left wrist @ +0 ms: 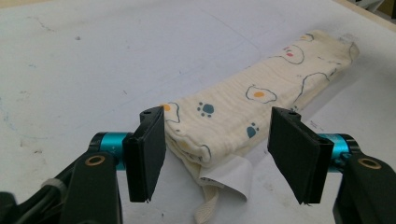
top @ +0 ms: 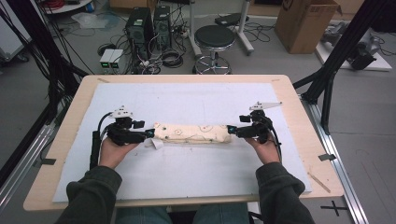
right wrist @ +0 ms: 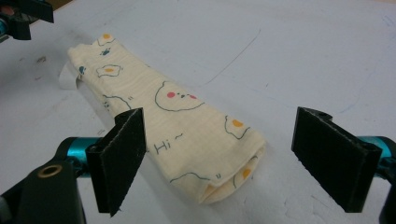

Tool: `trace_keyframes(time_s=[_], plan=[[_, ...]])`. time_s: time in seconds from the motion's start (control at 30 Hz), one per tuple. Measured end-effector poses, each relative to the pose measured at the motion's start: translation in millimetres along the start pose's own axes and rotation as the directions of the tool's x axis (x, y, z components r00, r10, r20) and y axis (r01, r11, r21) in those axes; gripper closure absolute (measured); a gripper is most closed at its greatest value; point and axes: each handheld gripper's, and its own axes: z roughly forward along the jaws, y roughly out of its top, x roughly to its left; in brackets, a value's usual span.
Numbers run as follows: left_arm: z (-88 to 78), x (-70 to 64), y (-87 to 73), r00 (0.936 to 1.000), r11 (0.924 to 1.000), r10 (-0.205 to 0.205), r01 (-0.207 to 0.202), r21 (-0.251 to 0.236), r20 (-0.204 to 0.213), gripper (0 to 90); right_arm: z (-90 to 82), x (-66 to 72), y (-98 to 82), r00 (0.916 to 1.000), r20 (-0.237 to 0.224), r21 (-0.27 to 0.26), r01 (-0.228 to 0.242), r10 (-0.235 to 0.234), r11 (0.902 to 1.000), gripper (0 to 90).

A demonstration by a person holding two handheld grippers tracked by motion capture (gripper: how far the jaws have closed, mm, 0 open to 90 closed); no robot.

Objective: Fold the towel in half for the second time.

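Lying in the middle of the white mat on the pale wooden table is a cream cotton cloth with little fried eggs, paw prints and bear faces on it, folded into a long, narrow bundle that runs from left to right.

At its left end sits the left gripper. Its two black fingers stand wide apart, one on each side of the cloth's end, and they are not pressing on it. A white care tag and a small cream loop poke out from under that end.

At the right end sits the right gripper. Its black fingers are spread wide too, with the rolled end of the cloth lying loose between them. Both grippers have let go, so nothing is being held.

The folding looks nearly done, I think: the cloth is already neat and flat and rests by itself. What may be left is one more fold to make it shorter, or just pulling both hands back from it
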Motion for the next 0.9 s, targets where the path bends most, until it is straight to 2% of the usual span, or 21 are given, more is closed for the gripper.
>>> trace_keyframes(time_s=[0.17,0.43,0.9], plan=[[-4.0,-2.8,-0.4,0.9998,0.9998,0.018,-0.018,0.008,0.005,33.7,-4.9,2.6,-0.6,0.9999,0.005,-0.001,0.015,-0.015,0.9999,17.2],[-12.6,-2.1,-7.5,1.0000,0.9999,0.009,-0.009,-0.005,-0.002,32.1,-11.6,5.5,-4.4,0.9998,0.002,-0.012,0.022,-0.022,0.9997,16.9],[-22.9,-7.8,-19.5,0.9997,0.9997,0.023,-0.023,-0.004,-0.007,29.1,-21.9,6.2,-19.3,0.9999,0.010,-0.018,0.006,-0.006,0.9998,15.1]])
